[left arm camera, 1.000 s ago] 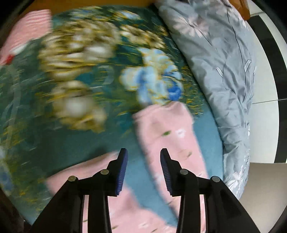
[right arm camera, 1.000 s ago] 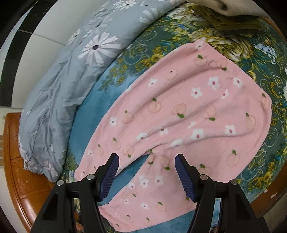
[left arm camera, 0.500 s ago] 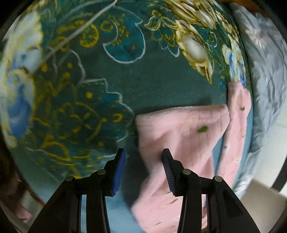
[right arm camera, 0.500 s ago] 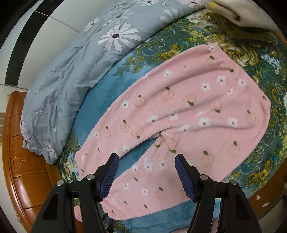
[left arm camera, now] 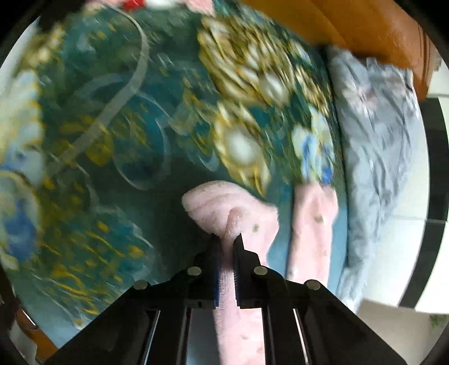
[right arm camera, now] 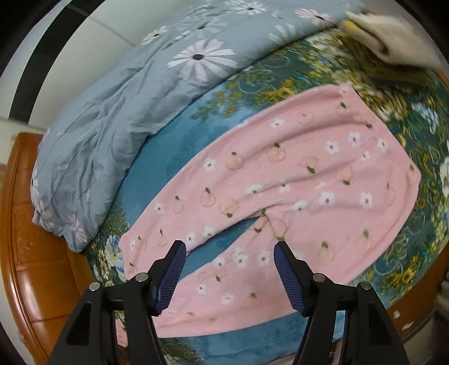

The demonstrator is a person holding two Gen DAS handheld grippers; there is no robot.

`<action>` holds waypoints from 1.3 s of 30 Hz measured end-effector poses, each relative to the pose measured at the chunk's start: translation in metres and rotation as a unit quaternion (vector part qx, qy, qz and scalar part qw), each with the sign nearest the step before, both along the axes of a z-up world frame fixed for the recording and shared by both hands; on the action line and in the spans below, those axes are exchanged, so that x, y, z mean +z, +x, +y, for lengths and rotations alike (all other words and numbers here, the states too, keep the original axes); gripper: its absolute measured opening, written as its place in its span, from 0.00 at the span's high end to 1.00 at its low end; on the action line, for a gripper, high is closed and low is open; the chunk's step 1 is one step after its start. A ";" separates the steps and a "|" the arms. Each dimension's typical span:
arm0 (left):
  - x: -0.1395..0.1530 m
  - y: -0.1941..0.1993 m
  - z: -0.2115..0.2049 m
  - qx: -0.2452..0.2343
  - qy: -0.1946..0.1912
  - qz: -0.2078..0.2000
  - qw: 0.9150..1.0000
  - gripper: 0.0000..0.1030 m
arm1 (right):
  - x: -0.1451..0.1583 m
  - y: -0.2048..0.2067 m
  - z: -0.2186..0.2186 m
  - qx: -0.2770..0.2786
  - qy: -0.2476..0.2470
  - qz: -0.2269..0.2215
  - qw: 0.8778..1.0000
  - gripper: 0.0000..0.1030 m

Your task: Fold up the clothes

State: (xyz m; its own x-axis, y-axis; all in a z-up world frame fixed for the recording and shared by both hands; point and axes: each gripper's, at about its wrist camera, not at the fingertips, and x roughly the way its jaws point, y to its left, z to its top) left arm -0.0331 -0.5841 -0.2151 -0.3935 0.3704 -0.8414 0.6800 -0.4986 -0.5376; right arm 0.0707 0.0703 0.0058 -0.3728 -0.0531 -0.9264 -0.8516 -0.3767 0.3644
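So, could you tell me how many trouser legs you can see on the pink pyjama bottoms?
2: the far leg lies beside the grey quilt, the near leg between the right gripper's open fingers.

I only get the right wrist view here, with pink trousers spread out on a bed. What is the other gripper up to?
Observer: The left gripper is shut on a bunched fold of the pink trousers.
Operator: Which part of them?
Observer: Cannot tell; the left wrist view is blurred. A second pink strip lies beside the pinched one.
Operator: Anything else there I miss?
Observer: Something red at the far edge of the teal floral bedspread.
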 end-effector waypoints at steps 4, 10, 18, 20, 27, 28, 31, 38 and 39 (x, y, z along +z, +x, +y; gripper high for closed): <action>-0.014 0.006 -0.008 -0.007 -0.012 -0.045 0.999 0.93 | 0.006 -0.001 -0.001 0.013 0.012 -0.001 1.000 0.33; -0.037 0.014 -0.014 -0.032 -0.009 -0.108 0.994 0.91 | 0.002 0.027 0.005 -0.014 0.010 -0.010 1.000 0.33; 0.000 0.019 -0.007 -0.051 -0.046 -0.111 0.991 0.76 | 0.001 0.068 0.022 -0.057 0.007 0.007 0.998 0.33; 0.013 0.020 0.004 -0.074 -0.069 -0.106 0.989 0.74 | -0.003 0.074 0.025 -0.059 0.002 0.003 0.998 0.33; 0.061 0.012 0.074 -0.161 -0.094 -0.063 0.981 0.68 | -0.030 0.093 0.029 -0.043 -0.015 -0.025 0.999 0.33; 0.068 0.010 0.084 -0.173 -0.096 -0.056 0.979 0.67 | -0.034 0.095 0.031 -0.042 -0.018 -0.026 0.999 0.33; 0.088 0.006 0.115 -0.209 -0.102 -0.037 0.972 0.65 | -0.046 0.106 0.039 -0.049 -0.027 -0.024 0.998 0.33; 0.128 0.000 0.179 -0.263 -0.114 -0.005 0.958 0.60 | -0.076 0.141 0.084 -0.079 -0.047 -0.005 0.996 0.33; 0.133 0.000 0.185 -0.265 -0.115 -0.002 0.957 0.60 | -0.080 0.148 0.093 -0.087 -0.050 0.002 0.995 0.33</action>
State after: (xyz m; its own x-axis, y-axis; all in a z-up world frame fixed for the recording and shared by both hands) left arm -0.0327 -0.3988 -0.0825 -0.1976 0.3216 -0.9260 0.3006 -0.8792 -0.3695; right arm 0.2189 0.1634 -0.0742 -0.3888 -0.0790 -0.9179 -0.8991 -0.1848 0.3967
